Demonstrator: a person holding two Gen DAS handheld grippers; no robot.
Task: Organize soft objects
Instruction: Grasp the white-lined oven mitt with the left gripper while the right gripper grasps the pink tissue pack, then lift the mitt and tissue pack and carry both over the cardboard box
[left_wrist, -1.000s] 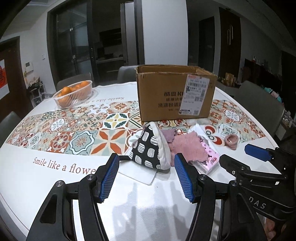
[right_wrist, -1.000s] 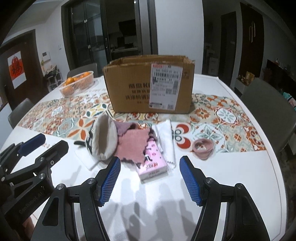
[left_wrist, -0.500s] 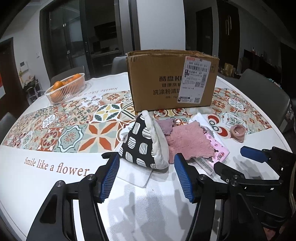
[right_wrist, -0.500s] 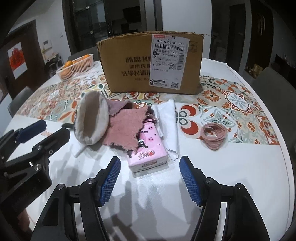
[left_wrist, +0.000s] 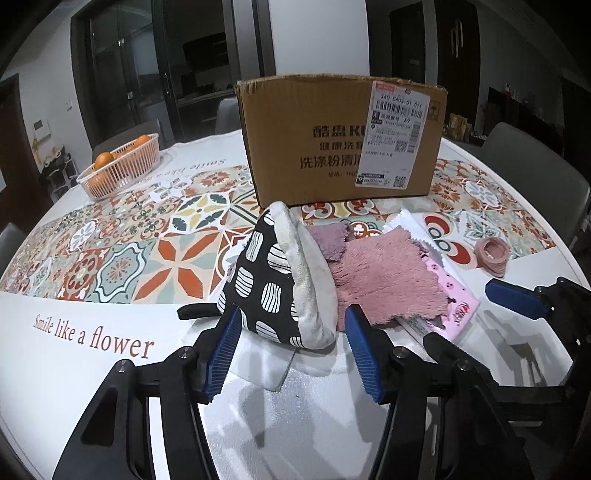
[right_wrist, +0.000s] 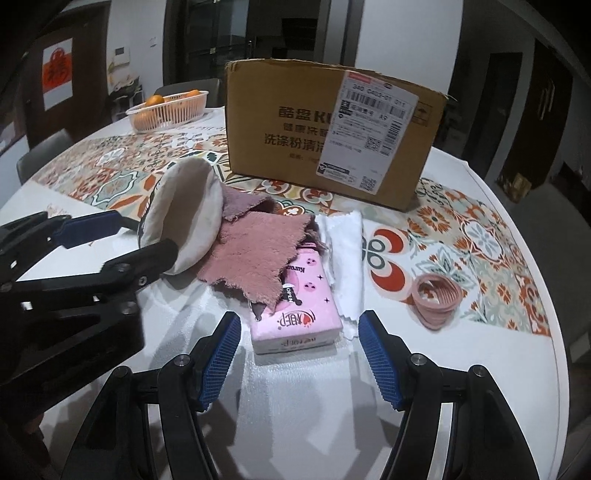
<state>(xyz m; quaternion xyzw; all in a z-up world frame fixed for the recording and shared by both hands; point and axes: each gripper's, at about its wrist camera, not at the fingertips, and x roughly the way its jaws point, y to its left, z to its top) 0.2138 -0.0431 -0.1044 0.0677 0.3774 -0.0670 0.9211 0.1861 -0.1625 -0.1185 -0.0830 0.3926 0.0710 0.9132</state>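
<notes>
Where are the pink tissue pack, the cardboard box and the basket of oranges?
pink tissue pack (right_wrist: 295, 314): right wrist view, its top face near the front.
cardboard box (left_wrist: 306, 147): left wrist view, its front wall.
basket of oranges (left_wrist: 127, 170): left wrist view, its slatted side.

Spotted black-and-white oven mitt (left_wrist: 273, 280) stands upright beside pink fuzzy cloth (left_wrist: 388, 277) draped over pink tissue pack (right_wrist: 299, 306).

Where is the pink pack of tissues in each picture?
Left wrist view: the pink rectangular plastic tissue pack lies right of centre, mostly hidden under the fluffy pink cloth.
Right wrist view: it lies at bottom centre, just ahead of the right claw, near end uncovered.
Shared landmark: the brown cardboard box with its white shipping label stands behind it in both views.
</notes>
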